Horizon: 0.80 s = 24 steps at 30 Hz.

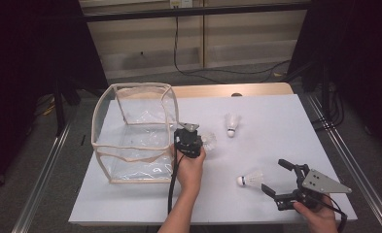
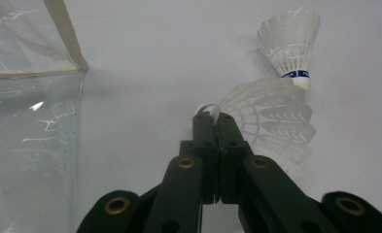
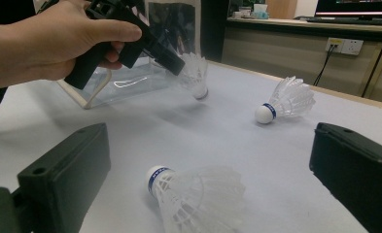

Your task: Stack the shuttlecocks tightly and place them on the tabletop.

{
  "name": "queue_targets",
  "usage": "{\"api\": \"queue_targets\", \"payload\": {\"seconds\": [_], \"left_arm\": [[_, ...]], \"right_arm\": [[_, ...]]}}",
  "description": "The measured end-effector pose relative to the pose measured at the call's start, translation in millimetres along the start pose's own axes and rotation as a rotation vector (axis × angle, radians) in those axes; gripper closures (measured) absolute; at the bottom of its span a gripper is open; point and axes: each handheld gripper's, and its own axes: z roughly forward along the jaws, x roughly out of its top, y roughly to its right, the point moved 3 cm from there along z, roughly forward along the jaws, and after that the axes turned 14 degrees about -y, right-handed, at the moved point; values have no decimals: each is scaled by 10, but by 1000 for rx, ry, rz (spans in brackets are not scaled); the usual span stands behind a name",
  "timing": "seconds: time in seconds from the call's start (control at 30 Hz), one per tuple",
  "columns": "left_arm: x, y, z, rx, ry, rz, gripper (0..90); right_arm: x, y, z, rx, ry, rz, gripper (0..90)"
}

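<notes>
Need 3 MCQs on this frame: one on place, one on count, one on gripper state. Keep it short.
1. Where is the clear bag?
A. table's left part
B. table's right edge
C. on the floor

2. How many shuttlecocks are there?
A. two
B. three
C. five

3. What state is the right gripper in?
A. shut on a shuttlecock
B. open
C. shut on the bag

Answers:
1 A, the high view shows it left of the left gripper.
2 B, one held shuttlecock, one far shuttlecock, one near shuttlecock.
3 B, its jaws stand wide apart either side of the near shuttlecock.
</notes>
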Motion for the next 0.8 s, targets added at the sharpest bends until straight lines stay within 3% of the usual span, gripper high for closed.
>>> {"api": "queue_targets", "payload": {"seconds": [0.27, 0.8], "left_arm": [[17, -32, 22, 7, 10, -21, 876], [143, 18, 108, -4, 59, 0, 884]], "right_arm": [[-2, 1, -1, 0, -1, -1, 7], [-2, -2, -4, 1, -1, 1, 7]]}}
